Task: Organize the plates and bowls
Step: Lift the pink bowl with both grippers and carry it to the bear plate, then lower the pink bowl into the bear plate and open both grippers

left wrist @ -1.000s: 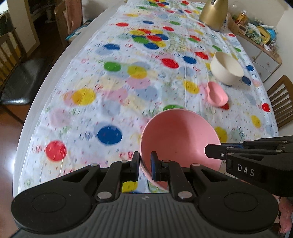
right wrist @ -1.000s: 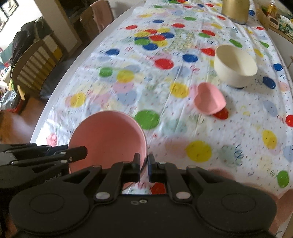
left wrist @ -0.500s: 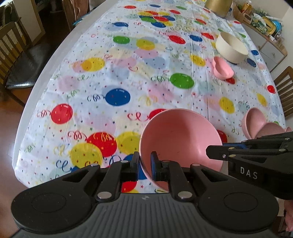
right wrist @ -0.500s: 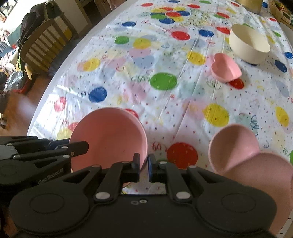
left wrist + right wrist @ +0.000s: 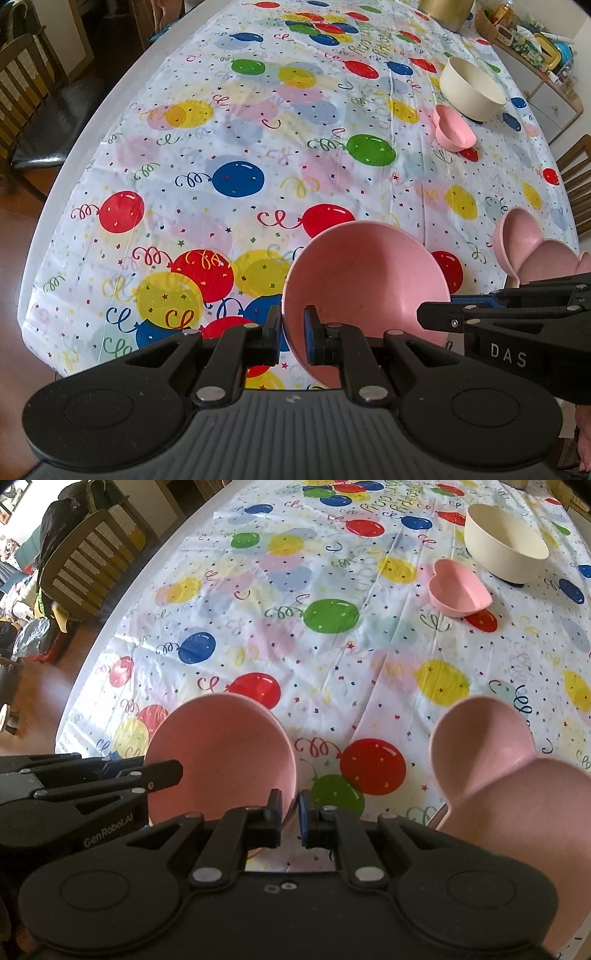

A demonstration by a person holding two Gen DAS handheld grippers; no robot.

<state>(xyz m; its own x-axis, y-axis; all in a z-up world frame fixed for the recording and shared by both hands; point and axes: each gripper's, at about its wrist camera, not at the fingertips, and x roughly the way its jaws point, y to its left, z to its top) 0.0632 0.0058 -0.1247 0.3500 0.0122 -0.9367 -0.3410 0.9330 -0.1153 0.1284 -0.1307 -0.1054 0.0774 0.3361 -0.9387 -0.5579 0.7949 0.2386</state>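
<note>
Both grippers have carried the pink bowl (image 5: 365, 280) toward the near table edge; a pink heart-lobed plate (image 5: 491, 760) now shows just to its right. Left gripper (image 5: 291, 326) pinches the bowl's left rim, one pad inside, one outside. Right gripper (image 5: 290, 814) straddles the opposite rim, jaws easing apart, rim still between them. Two-sided hold probably keeps the bowl level. It sits low over the balloon tablecloth (image 5: 236, 177); contact unclear. Small pink heart dish (image 5: 460, 589) and cream bowl (image 5: 506, 544) sit well apart, farther down the table. Likely mid-release.
</note>
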